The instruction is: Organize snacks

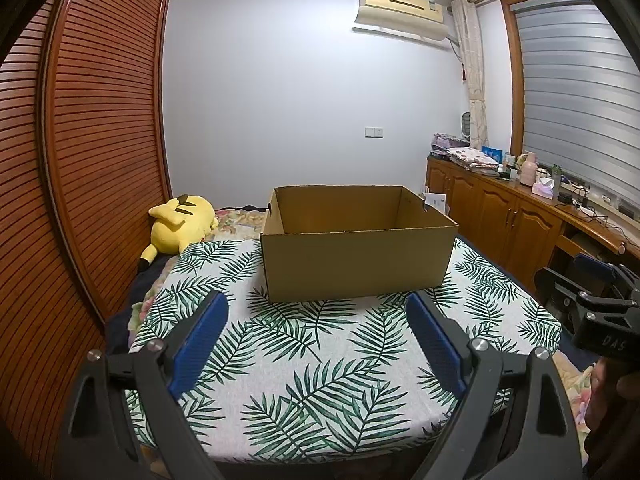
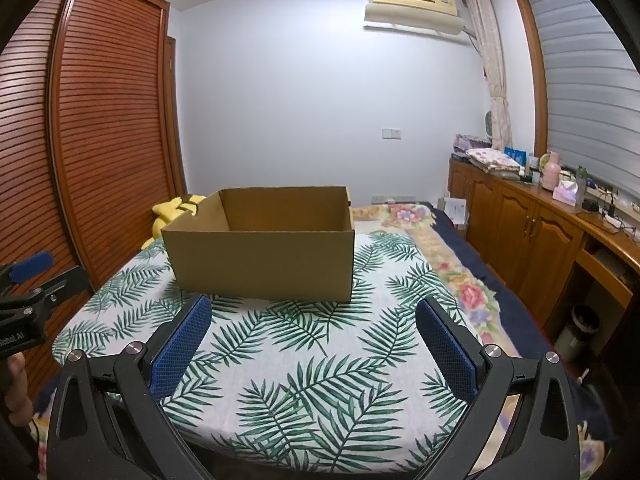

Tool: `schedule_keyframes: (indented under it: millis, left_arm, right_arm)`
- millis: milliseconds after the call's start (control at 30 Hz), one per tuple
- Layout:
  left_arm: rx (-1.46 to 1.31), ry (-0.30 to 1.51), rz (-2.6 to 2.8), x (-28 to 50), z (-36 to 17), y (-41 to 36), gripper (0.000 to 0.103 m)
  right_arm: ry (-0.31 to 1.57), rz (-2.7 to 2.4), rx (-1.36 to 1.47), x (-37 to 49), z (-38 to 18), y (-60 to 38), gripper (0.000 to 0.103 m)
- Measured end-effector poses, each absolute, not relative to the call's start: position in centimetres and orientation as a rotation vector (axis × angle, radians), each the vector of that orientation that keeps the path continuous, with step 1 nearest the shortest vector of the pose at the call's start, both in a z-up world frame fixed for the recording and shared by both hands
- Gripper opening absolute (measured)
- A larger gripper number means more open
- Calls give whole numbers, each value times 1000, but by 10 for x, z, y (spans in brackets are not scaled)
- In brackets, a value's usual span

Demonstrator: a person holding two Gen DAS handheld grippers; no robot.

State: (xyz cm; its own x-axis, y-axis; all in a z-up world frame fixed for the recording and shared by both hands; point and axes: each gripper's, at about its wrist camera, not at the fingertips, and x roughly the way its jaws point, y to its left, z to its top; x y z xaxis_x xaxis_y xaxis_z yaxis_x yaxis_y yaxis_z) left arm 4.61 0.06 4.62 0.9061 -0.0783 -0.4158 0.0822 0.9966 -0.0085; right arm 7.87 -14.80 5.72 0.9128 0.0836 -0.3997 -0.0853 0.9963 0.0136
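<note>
- The open cardboard box (image 1: 356, 256) is sitting upright on the leaf-print cloth (image 1: 320, 360), toward its far end, ahead of both grippers; no snacks are showing in either view, and what you are seeing of its inside is bare walls.
- You are holding the left gripper (image 1: 318, 312) above the cloth's near part, its blue pads (image 1: 198, 344) spread wide with nothing between them.
- You are holding the right gripper (image 2: 312, 316) the same way, its blue pads (image 2: 180, 352) wide apart and gripping nothing.
- The cloth is lying over a bed with a floral quilt (image 2: 460, 276) showing along its right side.
- A slatted wooden wardrobe (image 1: 92, 140) is standing to the left, wooden cabinets (image 2: 532, 232) to the right, and an air conditioner (image 1: 400, 10) is hanging on the far wall.
- The left view is showing the yellow plush toy (image 1: 180, 226) whole, lying beside the box's left side; the right view is catching only a bit of it behind the box.
- The right view alone is showing a small bin (image 2: 578, 330) on the floor by the cabinets.
</note>
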Motion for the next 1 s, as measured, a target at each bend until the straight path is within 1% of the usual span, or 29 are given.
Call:
schedule_keyframes:
  millis: [1000]
  left_arm:
    - [9, 430, -84, 46, 47, 3, 92]
  right_arm:
    - [411, 86, -3, 79, 53, -149, 103]
